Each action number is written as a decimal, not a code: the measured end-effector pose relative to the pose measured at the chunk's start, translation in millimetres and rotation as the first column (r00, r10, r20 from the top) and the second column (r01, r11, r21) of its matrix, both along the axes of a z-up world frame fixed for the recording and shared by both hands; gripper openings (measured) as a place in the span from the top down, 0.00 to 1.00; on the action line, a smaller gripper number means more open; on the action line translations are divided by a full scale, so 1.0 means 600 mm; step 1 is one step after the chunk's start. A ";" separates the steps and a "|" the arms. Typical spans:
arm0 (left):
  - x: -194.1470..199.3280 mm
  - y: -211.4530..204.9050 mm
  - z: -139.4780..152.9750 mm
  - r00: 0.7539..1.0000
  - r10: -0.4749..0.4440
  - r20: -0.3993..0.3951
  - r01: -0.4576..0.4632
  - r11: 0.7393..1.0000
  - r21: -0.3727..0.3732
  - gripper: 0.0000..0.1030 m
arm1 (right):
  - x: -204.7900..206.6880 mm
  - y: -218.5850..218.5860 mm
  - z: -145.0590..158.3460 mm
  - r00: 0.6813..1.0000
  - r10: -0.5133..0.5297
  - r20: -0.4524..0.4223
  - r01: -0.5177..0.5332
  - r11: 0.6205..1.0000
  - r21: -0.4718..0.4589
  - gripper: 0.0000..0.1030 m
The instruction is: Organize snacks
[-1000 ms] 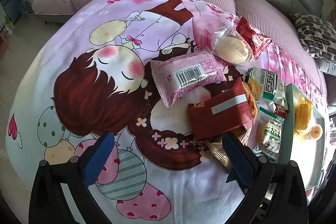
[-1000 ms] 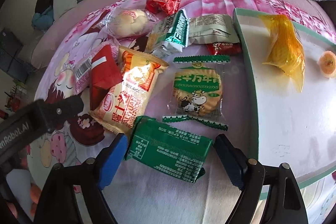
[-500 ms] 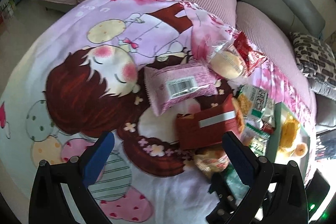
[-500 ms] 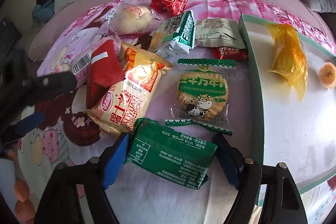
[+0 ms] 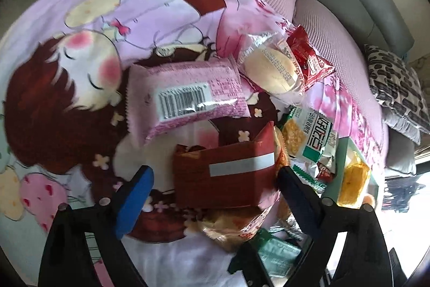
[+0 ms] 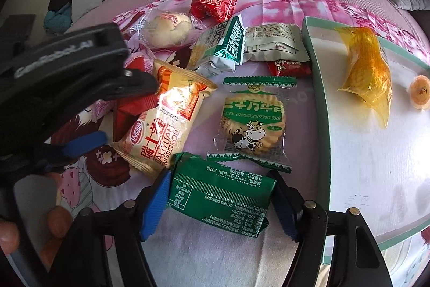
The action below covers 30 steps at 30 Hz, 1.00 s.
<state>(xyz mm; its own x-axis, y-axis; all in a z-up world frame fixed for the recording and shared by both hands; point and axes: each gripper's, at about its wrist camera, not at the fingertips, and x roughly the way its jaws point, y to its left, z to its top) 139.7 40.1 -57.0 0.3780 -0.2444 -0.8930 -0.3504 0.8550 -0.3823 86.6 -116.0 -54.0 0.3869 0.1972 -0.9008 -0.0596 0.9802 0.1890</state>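
- While the right claw (image 6: 219, 202) closes around the green packet (image 6: 219, 195), the left claw (image 5: 215, 188) closes, still spread, around the red packet (image 5: 225, 176).
- Next, I think: pinch, lift, carry to the tray (image 6: 319, 109).

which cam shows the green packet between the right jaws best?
Right wrist: the green packet lies whole and sharp, print readable, between the right gripper jaws, which have just been closing. Left wrist shows only a blurred green corner at the bottom.

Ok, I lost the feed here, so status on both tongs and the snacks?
Right tongs closing around green packet, pads at its ends. Left tongs closing, astride red packet, not gripped. Tray beside the pile, nothing blocking.
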 end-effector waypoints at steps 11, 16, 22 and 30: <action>-0.002 0.006 -0.005 1.000 0.025 0.019 -0.023 0.997 -0.070 0.33 | 0.002 0.002 0.005 1.000 -0.009 -0.003 0.009 1.000 0.016 0.30; -0.012 0.014 0.002 0.999 0.031 0.024 -0.030 0.997 -0.065 0.34 | 0.000 -0.003 0.008 1.000 -0.009 -0.004 0.009 0.999 0.032 0.32; -0.030 0.032 0.023 0.997 0.054 0.050 -0.051 0.997 -0.066 0.34 | -0.005 -0.003 0.027 1.000 -0.001 0.019 0.000 0.999 0.050 0.32; -0.052 0.045 0.062 0.991 0.065 0.120 -0.059 0.997 -0.051 0.34 | -0.020 -0.013 0.069 0.997 -0.012 0.082 0.005 0.997 0.082 0.32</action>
<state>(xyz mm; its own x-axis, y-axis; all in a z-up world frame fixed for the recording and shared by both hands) 108.4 66.9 -19.6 0.4991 -0.2577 -0.8274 -0.3508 0.8130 -0.4648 74.5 -124.0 -12.9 0.4609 0.2654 -0.8468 -0.0701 0.9622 0.2633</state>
